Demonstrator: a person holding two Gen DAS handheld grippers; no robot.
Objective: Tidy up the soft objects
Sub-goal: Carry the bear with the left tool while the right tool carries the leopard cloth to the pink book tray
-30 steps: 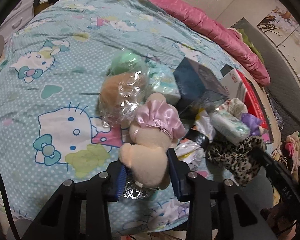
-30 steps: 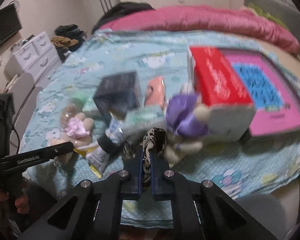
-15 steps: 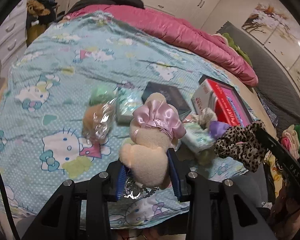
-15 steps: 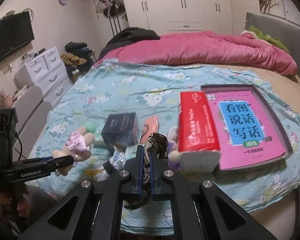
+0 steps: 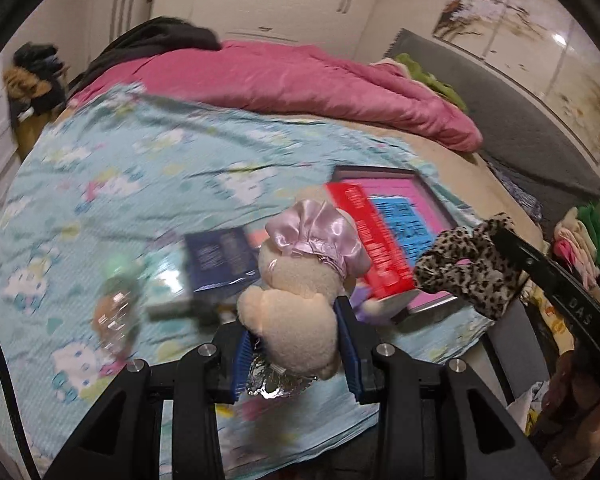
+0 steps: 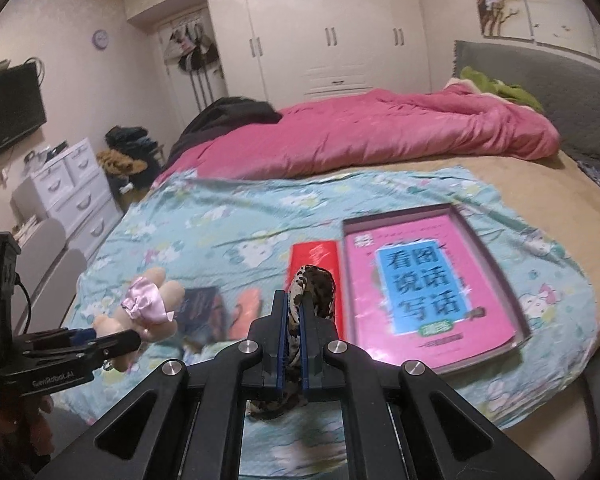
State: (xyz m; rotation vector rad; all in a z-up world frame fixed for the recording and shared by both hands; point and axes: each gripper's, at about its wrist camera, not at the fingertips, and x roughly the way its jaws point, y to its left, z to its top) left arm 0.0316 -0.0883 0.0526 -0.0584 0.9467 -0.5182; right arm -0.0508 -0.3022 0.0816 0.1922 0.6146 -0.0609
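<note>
My left gripper (image 5: 296,316) is shut on a beige plush doll (image 5: 296,300) with a pink satin cap, held up above the bed; the doll also shows in the right wrist view (image 6: 146,306). My right gripper (image 6: 294,312) is shut on a leopard-print fabric piece (image 6: 314,286), which also shows in the left wrist view (image 5: 464,266), raised at the right. Below on the blue cartoon-cat blanket (image 5: 112,184) lie wrapped soft items (image 5: 114,300), blurred.
A red box (image 6: 316,256), a pink book in a dark frame (image 6: 428,284), a dark blue box (image 5: 220,256) and an orange item (image 6: 246,308) lie on the blanket. A pink duvet (image 6: 380,132) lies at the far end. White drawers (image 6: 72,188) stand at left.
Both grippers have risen well above the bed with their loads still held. The objects on the blanket now look smaller and lower in both views.
</note>
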